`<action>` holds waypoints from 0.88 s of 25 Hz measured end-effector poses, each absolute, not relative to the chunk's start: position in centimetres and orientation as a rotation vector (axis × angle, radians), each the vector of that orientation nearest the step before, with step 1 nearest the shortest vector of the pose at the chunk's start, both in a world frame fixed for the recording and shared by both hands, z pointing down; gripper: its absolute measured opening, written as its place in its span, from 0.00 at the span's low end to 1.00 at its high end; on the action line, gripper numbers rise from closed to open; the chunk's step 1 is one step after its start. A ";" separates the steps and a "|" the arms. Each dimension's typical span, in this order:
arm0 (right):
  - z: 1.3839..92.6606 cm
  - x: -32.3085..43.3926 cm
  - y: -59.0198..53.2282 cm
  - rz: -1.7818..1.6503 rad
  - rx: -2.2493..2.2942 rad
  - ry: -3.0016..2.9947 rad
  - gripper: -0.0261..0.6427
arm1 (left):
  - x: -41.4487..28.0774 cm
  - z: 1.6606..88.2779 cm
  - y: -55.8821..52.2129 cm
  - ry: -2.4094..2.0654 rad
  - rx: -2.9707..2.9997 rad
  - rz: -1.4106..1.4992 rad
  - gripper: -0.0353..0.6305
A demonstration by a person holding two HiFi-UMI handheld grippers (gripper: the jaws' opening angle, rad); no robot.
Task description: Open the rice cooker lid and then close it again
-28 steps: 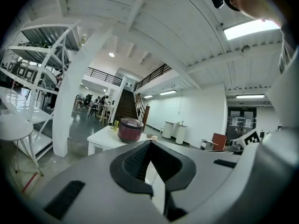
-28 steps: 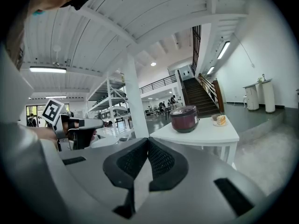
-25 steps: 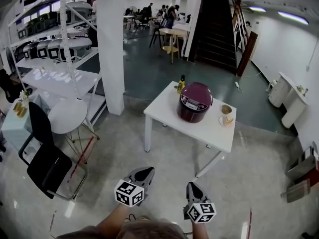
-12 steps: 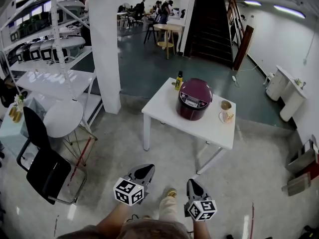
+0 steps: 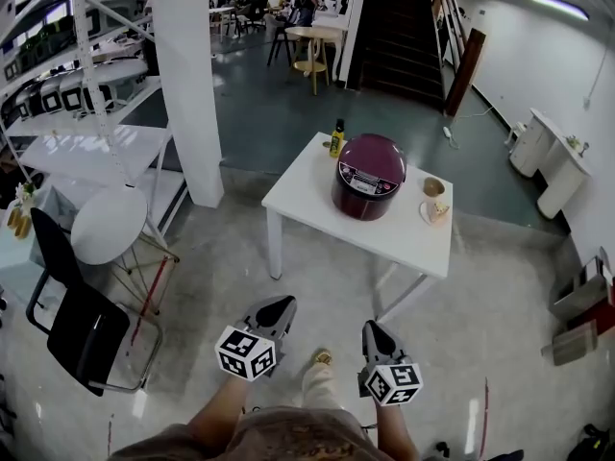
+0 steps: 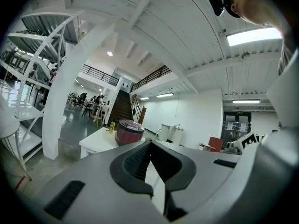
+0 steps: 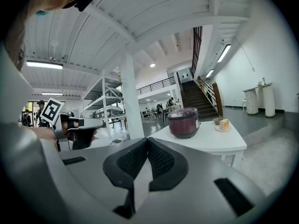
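The maroon rice cooker (image 5: 369, 176), lid down, stands on the white table (image 5: 307, 205) far ahead, beside a yellow bottle (image 5: 337, 137), while the left gripper (image 5: 278, 304) and right gripper (image 5: 371, 328) hang near, well apart from it, each with fingers pressed together on nothing.

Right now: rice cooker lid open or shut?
Shut. The lid sits flat on the rice cooker on the white table; both gripper views show its top down too, nothing raised.
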State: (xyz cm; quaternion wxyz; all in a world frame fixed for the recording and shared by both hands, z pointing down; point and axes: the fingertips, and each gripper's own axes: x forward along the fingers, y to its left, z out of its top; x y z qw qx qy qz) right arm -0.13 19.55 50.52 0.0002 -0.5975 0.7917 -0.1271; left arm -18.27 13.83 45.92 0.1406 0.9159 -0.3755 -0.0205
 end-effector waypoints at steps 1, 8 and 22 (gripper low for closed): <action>50.5 0.1 18.8 -0.400 -1.876 2.485 0.04 | -18.0 46.0 13.1 -1.084 2.646 -0.060 0.09; 50.9 2.1 13.5 -0.421 -1.875 2.476 0.04 | -15.6 46.1 7.9 -1.064 2.645 -0.056 0.09; 50.4 8.7 0.5 -0.463 -1.848 2.490 0.04 | -8.7 44.9 -5.5 -1.075 2.617 -0.051 0.09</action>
